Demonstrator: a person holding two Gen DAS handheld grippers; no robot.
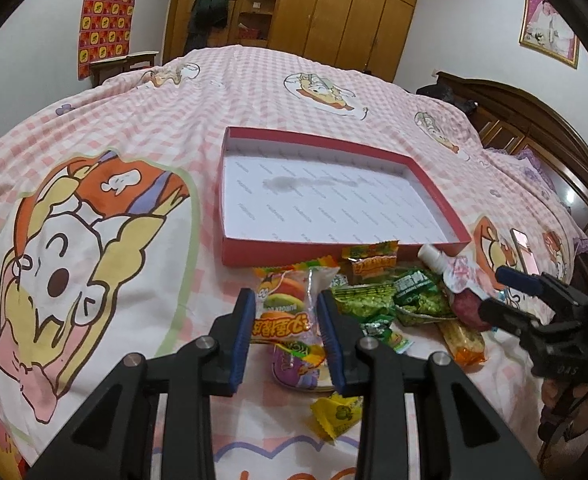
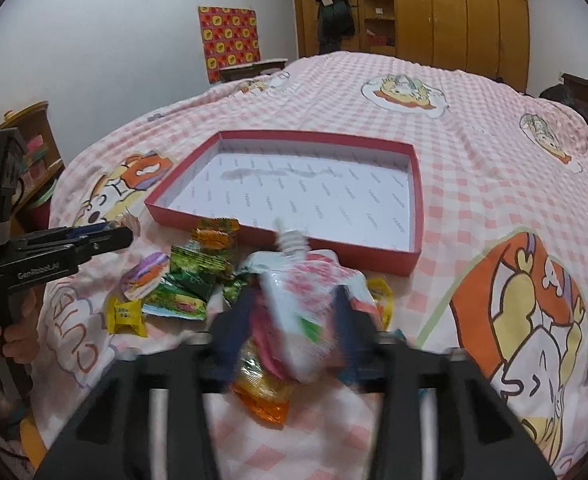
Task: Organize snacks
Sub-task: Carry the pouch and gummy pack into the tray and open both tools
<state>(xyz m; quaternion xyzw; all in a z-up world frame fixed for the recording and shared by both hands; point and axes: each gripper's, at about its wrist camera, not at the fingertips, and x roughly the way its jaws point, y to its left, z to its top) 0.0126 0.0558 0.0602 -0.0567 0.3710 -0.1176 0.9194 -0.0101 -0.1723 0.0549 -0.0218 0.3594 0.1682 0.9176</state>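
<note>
Straddling a fruit-print snack packet point(image 1: 284, 304), the left gripper point(image 1: 285, 300) is standing part-open, ready to close. The right gripper point(image 2: 294, 300) is bracketing a spouted pouch point(image 2: 307, 300); blur hides whether it grips. The red box point(image 1: 230, 248) is waiting empty.

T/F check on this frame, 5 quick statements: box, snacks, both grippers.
1. The red box holds no snacks. True.
2. The snacks lie in a pile on the bedspread in front of the box. True.
3. The left gripper has its fingers on either side of a green pea packet. False: they flank the colourful fruit-print packet.
4. The right gripper is around the white spouted pouch. True, though that view is blurred.
5. The box has a lid on it. False: it is open-topped.
</note>
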